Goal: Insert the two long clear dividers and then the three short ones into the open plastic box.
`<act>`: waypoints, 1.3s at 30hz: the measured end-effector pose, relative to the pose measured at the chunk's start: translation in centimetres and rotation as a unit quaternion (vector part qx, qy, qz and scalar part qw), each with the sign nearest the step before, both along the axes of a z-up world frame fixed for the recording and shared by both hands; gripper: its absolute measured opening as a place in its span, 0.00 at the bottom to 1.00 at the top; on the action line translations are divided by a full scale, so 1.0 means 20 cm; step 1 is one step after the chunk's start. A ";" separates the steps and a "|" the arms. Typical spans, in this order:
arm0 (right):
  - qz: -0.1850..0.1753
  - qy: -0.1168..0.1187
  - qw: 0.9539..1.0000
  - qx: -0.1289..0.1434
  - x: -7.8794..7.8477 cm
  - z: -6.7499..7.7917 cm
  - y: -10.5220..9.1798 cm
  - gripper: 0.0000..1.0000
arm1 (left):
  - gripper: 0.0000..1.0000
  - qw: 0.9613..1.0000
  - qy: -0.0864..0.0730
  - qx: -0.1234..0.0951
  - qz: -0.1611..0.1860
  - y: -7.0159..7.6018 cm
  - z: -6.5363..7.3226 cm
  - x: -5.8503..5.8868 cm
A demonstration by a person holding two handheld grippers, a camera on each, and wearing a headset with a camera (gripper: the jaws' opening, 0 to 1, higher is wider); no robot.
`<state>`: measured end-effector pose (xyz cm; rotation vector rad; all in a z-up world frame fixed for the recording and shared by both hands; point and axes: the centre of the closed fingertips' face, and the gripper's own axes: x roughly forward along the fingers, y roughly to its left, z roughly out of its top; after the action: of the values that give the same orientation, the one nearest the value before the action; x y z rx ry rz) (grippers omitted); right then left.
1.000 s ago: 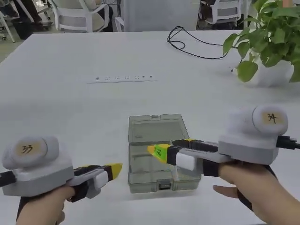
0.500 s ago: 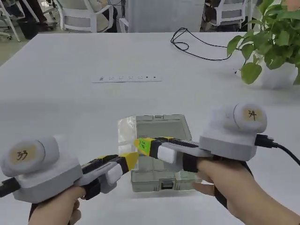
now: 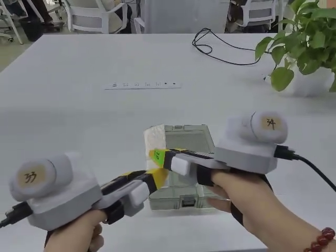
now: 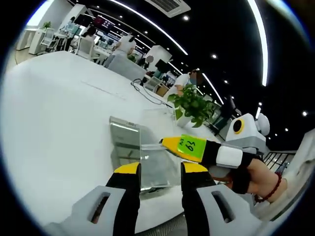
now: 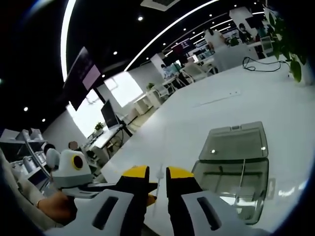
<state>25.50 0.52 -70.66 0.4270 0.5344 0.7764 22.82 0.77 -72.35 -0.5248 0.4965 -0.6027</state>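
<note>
The right gripper (image 3: 157, 155) is pinching a clear divider (image 3: 155, 137). Its jaws are drawn almost together on the sheet's thin edge, which is showing low in the centre of the right gripper view. The left gripper (image 3: 151, 178) is holding nothing, with its jaws standing apart and daylight between them in its own view. In the head view its yellow tips are sitting just below the right gripper's tip, near the middle of the frame and close to the divider's lower edge; whether they are touching it I cannot tell. A second ago the left gripper was lying well off to the lower left, so it is closing in on the sheet. Half a second ago the divider was showing left of the box (image 3: 178, 200); now it is standing upright and overlapping the box's left side, in front of the open lid (image 3: 189, 137). The box itself is resting on the table (image 3: 79, 105), centre frame, under both grippers. I judge that the sheet is being lined up over the box for seating and that the open left gripper is coming to steady its free end. The divider is not yet in its slots. Whether it is a long or a short one, and whether any other is already seated, I cannot tell.
</note>
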 end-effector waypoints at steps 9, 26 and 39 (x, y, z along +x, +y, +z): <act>-0.006 0.006 1.000 -0.009 0.00 -0.01 -0.01 0.08 | 0.30 1.000 -0.003 0.002 -0.005 -0.01 0.01 -0.01; -0.019 0.020 1.000 -0.010 0.01 -0.02 -0.02 0.06 | 0.31 1.000 -0.007 0.023 -0.019 -0.02 0.00 0.00; -0.069 0.084 0.994 -0.031 0.07 -0.11 -0.12 0.06 | 0.51 0.984 -0.075 0.138 -0.087 -0.02 -0.03 -0.03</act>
<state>26.90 -1.90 -72.76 0.4682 0.6770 0.5923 22.15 0.33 -72.90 -0.1722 0.4759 -0.7214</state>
